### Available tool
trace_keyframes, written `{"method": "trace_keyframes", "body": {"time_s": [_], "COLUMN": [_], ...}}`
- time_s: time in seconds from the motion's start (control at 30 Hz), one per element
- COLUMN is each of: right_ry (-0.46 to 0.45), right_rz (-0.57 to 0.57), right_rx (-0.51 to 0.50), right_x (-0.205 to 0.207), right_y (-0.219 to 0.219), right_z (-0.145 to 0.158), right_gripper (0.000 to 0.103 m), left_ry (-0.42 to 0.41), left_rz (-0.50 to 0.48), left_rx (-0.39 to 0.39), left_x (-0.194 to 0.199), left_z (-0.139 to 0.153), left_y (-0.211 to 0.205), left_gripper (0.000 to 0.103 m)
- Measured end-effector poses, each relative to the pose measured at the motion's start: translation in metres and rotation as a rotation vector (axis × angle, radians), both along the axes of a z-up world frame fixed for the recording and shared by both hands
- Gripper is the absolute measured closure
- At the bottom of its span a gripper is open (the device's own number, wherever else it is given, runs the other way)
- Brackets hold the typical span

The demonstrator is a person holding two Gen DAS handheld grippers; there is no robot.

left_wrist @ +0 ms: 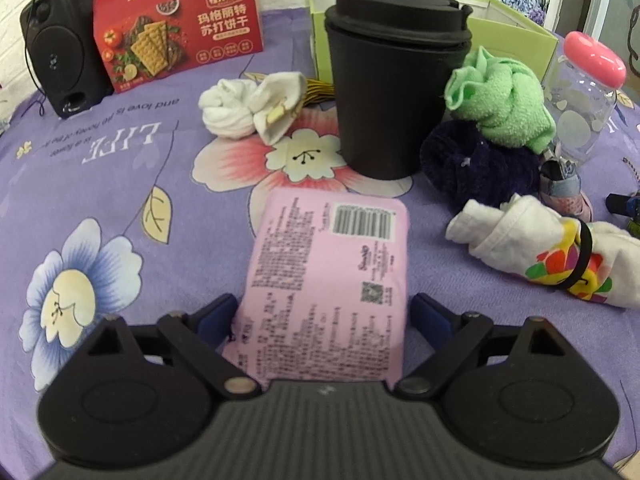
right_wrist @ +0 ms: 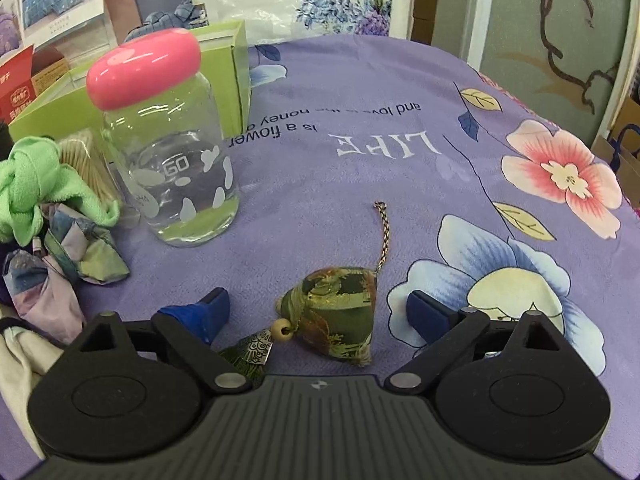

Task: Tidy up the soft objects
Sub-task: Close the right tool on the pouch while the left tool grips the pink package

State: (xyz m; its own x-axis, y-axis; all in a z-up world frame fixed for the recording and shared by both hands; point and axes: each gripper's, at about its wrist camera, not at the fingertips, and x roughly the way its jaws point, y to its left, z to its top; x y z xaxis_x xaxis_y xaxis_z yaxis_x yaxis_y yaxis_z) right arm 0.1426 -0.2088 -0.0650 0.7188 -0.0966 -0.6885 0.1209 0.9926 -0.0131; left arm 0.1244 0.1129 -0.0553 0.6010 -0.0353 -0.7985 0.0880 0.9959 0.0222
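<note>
1. Your left gripper (left_wrist: 323, 312) is closed on the pink soft pack (left_wrist: 326, 292); both blue fingers (left_wrist: 218, 316) press its two sides, and the pack points forward toward the black cup (left_wrist: 394, 80).
2. Your right gripper (right_wrist: 318, 310) stands wide, with nothing between the fingers touching them. The green brocade sachet (right_wrist: 340, 316) lies on the purple flowered cloth (right_wrist: 360, 100) between the two fingers, apart from both; its braided cord (right_wrist: 382, 236) runs away from you.
3. In the left wrist view, the white sock bundle (left_wrist: 250, 106) lies left of the black cup, and the green towel (left_wrist: 502, 100) sits on a dark purple fluffy item (left_wrist: 476, 164) at the cup's right.
4. A white cloth roll with colored print (left_wrist: 544, 252), tied with a black band, lies to the right of the pink pack.
5. The open green box (left_wrist: 516, 28) stands behind the cup. The glass jar with pink lid (right_wrist: 168, 136) stands just in front of that box.
6. A red cracker box (left_wrist: 176, 28) and a black speaker (left_wrist: 60, 48) stand at the far left.
</note>
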Motion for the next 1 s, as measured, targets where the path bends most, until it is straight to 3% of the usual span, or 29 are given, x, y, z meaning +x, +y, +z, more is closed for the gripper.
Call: {"method": "trace_keyframes", "body": {"time_s": [0.43,0.63,1.0], "right_ry": [-0.072,-0.087,-0.087], "right_rz": [-0.011,-0.017,0.003], "right_rx": [-0.016,-0.023,0.009], "right_x": [-0.009,-0.021,-0.021], "right_y": [0.005,0.011,0.007], "right_z": [-0.007,-0.007,-0.007], "right_gripper": [0.018,0.018,0.017], "left_ry": [-0.076,-0.062,-0.053], "left_rz": [-0.078,-0.130,-0.099], "left_rx": [0.007,0.018,0.012], "left_x": [-0.008,-0.002,-0.002], "left_z": [-0.004,-0.002,-0.002], "left_y": [0.001,0.001,-0.001], "left_gripper": [0.011,0.011,0.011]}}
